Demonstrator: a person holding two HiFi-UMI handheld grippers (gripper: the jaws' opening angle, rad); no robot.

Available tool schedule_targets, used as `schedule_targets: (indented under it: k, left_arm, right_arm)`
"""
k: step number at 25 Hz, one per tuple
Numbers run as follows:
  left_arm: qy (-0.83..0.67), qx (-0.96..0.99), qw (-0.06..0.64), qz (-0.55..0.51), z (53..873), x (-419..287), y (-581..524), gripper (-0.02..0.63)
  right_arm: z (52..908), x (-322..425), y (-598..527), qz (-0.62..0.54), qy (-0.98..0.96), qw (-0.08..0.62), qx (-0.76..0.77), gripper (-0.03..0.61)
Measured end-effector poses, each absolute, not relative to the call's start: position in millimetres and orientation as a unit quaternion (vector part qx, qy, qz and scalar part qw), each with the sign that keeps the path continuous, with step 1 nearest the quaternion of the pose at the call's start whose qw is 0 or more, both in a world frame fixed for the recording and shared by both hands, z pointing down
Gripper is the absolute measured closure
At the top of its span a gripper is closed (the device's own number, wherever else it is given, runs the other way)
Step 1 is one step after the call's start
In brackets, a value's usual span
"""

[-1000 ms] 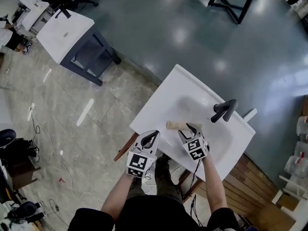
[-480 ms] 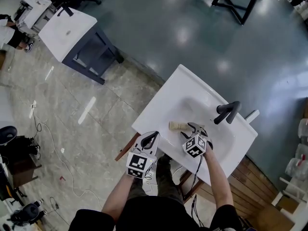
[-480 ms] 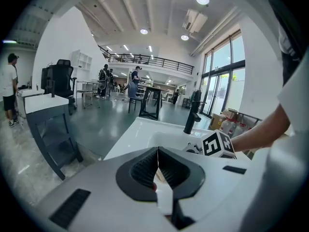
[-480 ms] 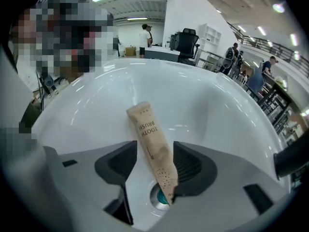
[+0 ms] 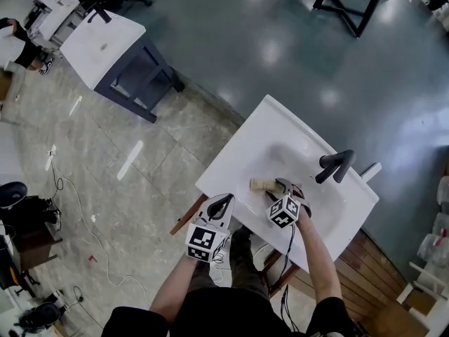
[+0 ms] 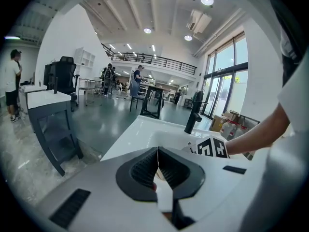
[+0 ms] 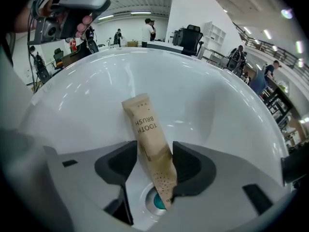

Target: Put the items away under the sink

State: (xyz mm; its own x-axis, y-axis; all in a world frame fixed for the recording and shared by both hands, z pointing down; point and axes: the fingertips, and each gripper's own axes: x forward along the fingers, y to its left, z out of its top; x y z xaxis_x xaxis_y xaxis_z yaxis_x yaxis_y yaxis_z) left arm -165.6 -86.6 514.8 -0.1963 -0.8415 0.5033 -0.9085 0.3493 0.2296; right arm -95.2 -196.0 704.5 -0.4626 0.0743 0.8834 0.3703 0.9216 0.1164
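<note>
A tan paper toothbrush pack (image 7: pixel 147 144) lies in the white sink basin (image 7: pixel 96 95), its near end over the drain (image 7: pixel 155 200). My right gripper (image 7: pixel 154 151) points steeply down into the basin. Its jaws have just been opening and now stand wide on either side of the pack, not pressing it. The head view shows the same pack (image 5: pixel 263 184) just beyond the right gripper (image 5: pixel 283 188), near the black faucet (image 5: pixel 333 166). My left gripper (image 5: pixel 223 201) hovers at the sink's (image 5: pixel 245 153) near left edge. Its jaws (image 6: pixel 158 151) are shut with nothing between them.
The faucet (image 6: pixel 194 115) stands at the sink's far side. A wooden frame (image 5: pixel 184 216) carries the sink. A white table with dark legs (image 5: pixel 105 48) stands on the floor at the upper left. Bottles (image 5: pixel 438 244) sit at the right edge. People stand far off.
The right gripper has sunk into the basin and rolled, so its marker cube now sits closer to the pack. The left gripper has stayed in place.
</note>
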Motion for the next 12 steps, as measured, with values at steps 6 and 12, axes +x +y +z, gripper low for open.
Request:
schedule_targets:
  k: [6, 12]
  left_arm:
    - [-0.775, 0.561, 0.287, 0.051, 514.8, -167.1, -80.9, 0.604]
    - [-0.777, 0.559, 0.286, 0.048, 513.9, -165.8, -77.0, 0.604]
  right_arm:
    - [706.1, -95.8, -195.7, -0.142, -0.841, 0.505, -0.135, 0.350]
    - [707.9, -93.7, -190.8, -0.131, -0.837, 0.513, -0.137, 0.415]
